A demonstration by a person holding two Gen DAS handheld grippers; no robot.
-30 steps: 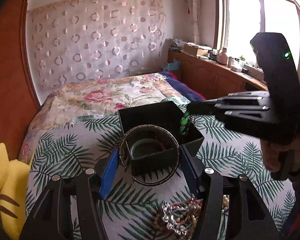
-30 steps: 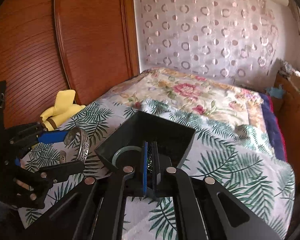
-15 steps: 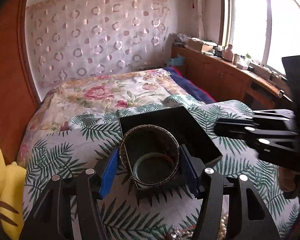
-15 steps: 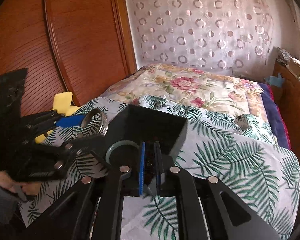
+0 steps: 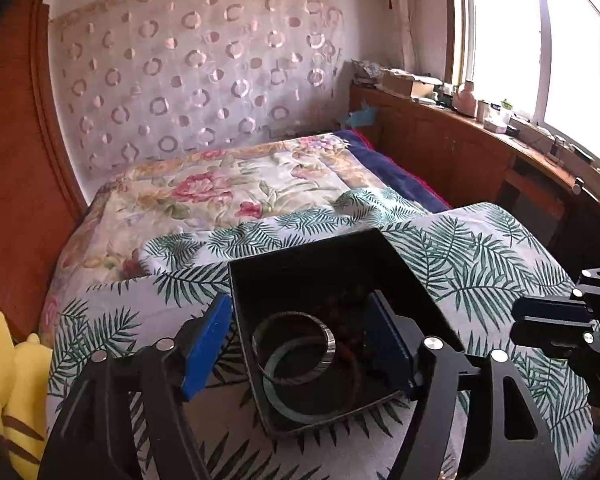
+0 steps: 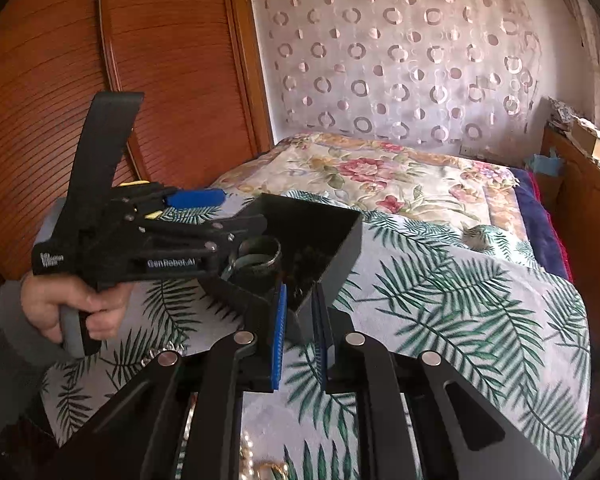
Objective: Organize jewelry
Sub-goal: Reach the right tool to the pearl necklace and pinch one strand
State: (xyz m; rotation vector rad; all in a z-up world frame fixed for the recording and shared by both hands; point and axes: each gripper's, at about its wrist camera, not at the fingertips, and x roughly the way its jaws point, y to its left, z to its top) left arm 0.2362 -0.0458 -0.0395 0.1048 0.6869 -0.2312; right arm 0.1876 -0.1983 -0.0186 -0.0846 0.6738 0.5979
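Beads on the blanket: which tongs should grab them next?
Right, probably. The right tongs are empty, and the beads lie just beneath them. The left tongs hang open over the black box, farther away.

A bedroom in a private home. A bed [image 5: 236,192] with a floral quilt [image 6: 384,172] and a palm-leaf spread [image 5: 480,256] fills the room, set against a wall hung with a sheer, circle-patterned curtain [image 5: 196,76] and flanked by a reddish wooden wardrobe [image 6: 148,68]. A long wooden cabinet [image 5: 452,148] under a bright window [image 5: 548,52] carries boxes and small bottles, and a yellow plush toy [image 5: 12,384] lies at the bed's edge, all marks of domestic use.
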